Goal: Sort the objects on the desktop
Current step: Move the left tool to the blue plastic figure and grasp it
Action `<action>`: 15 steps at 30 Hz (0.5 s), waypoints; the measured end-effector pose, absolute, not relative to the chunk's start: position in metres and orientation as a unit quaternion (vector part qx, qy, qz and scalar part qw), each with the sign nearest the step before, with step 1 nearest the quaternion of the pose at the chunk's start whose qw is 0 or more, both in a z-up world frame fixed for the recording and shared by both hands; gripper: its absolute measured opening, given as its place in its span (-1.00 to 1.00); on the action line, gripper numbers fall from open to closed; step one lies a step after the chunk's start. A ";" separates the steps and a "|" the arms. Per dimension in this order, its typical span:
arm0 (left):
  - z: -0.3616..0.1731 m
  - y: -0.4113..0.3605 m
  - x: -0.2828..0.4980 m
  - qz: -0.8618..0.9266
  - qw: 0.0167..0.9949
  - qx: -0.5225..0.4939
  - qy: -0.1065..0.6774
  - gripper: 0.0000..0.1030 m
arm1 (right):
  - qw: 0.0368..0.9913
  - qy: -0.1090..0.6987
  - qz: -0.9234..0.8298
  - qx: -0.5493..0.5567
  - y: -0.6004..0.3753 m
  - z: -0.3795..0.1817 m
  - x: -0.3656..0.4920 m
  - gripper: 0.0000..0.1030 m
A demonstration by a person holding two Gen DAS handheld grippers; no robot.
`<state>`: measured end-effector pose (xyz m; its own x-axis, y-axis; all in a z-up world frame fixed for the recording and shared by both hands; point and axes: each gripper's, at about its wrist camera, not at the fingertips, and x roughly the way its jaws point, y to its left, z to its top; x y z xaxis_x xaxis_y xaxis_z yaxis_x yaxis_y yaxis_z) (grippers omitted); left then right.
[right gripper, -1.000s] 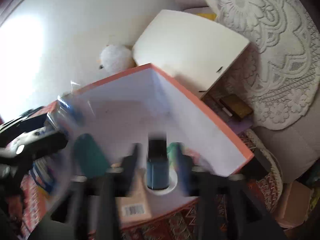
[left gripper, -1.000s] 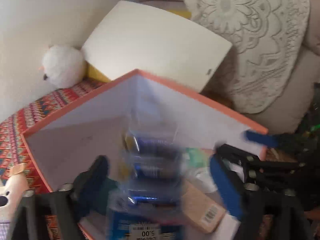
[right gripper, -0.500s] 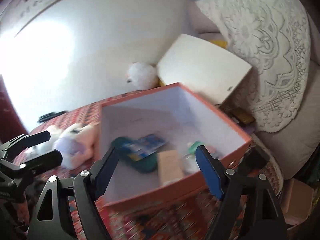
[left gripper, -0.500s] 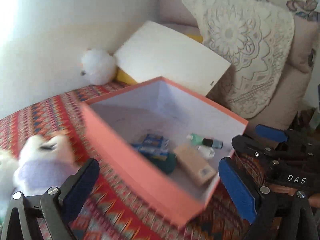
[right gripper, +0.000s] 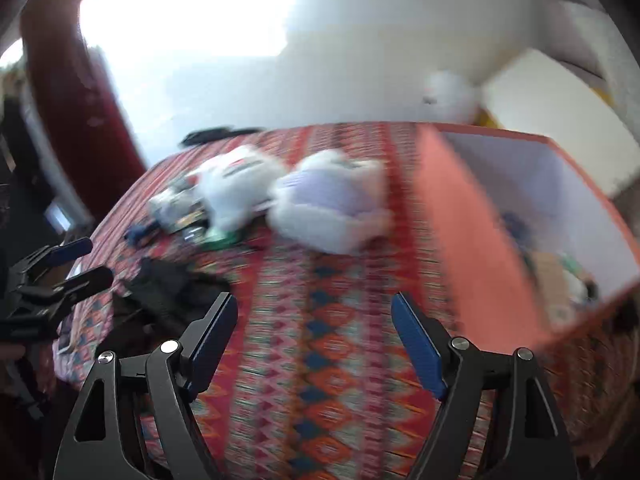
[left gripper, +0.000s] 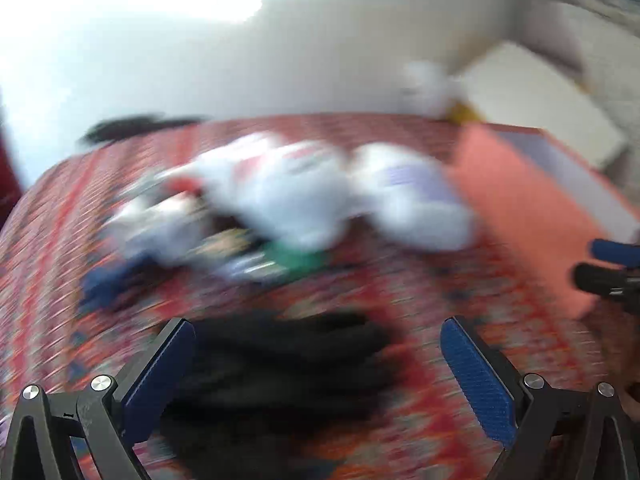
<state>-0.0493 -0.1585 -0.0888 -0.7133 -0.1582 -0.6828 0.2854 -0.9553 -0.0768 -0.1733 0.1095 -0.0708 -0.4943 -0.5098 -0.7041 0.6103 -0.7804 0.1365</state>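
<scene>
Both views are motion-blurred. My left gripper [left gripper: 316,360] is open and empty above a black cloth-like heap [left gripper: 276,384] on the patterned red tablecloth. My right gripper [right gripper: 314,340] is open and empty over bare tablecloth [right gripper: 320,360]. The orange box [right gripper: 472,224] stands at the right with several small items inside [right gripper: 556,272]; it also shows in the left wrist view [left gripper: 516,208]. Two white plush toys [right gripper: 332,204] [right gripper: 236,188] lie left of the box, with small loose items [right gripper: 184,220] beside them. The left gripper shows in the right wrist view [right gripper: 60,268].
A white ball-shaped plush [right gripper: 448,92] and a white board [right gripper: 560,108] lean against the wall behind the box. A dark flat object [right gripper: 216,134] lies at the table's far edge. A dark red curtain [right gripper: 72,92] hangs at the left.
Both grippers have swung left, away from the box, and now face the table with the plush toys and loose items. A second ago they held items over the box; both are now empty.
</scene>
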 end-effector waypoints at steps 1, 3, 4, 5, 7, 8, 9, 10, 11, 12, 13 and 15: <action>-0.097 -0.178 -0.041 -0.916 0.143 0.364 0.090 0.97 | 0.337 0.076 -0.856 0.385 0.090 -0.074 -0.170 0.59; -0.114 -0.212 -0.029 -0.905 0.178 0.373 0.101 0.97 | 0.357 0.093 -0.843 0.391 0.054 -0.082 -0.168 0.59; -0.122 -0.228 -0.024 -0.900 0.193 0.377 0.107 0.96 | 0.365 0.100 -0.837 0.394 0.038 -0.087 -0.168 0.59; -0.129 -0.240 -0.020 -0.895 0.202 0.381 0.114 0.97 | 0.374 0.107 -0.831 0.398 0.021 -0.091 -0.168 0.59; -0.144 -0.259 -0.021 -0.887 0.204 0.394 0.130 0.96 | 0.387 0.123 -0.820 0.404 -0.008 -0.101 -0.173 0.58; -0.151 -0.264 -0.024 -0.884 0.202 0.401 0.130 0.96 | 0.391 0.134 -0.813 0.409 -0.025 -0.108 -0.176 0.58; -0.155 -0.267 -0.028 -0.883 0.201 0.405 0.126 0.96 | 0.394 0.141 -0.808 0.414 -0.039 -0.114 -0.180 0.57; -0.159 -0.269 -0.032 -0.882 0.200 0.409 0.123 0.96 | 0.396 0.147 -0.802 0.422 -0.052 -0.122 -0.185 0.57; -0.163 -0.271 -0.038 -0.881 0.198 0.412 0.121 0.96 | 0.397 0.151 -0.797 0.429 -0.065 -0.129 -0.191 0.56; -0.167 -0.273 -0.043 -0.880 0.196 0.416 0.119 0.97 | 0.394 0.154 -0.795 0.435 -0.074 -0.136 -0.197 0.55; -0.171 -0.276 -0.049 -0.879 0.194 0.419 0.118 0.97 | 0.391 0.157 -0.793 0.441 -0.083 -0.142 -0.203 0.55; -0.177 -0.281 -0.061 -0.878 0.190 0.422 0.119 0.96 | 0.375 0.165 -0.791 0.454 -0.096 -0.157 -0.215 0.55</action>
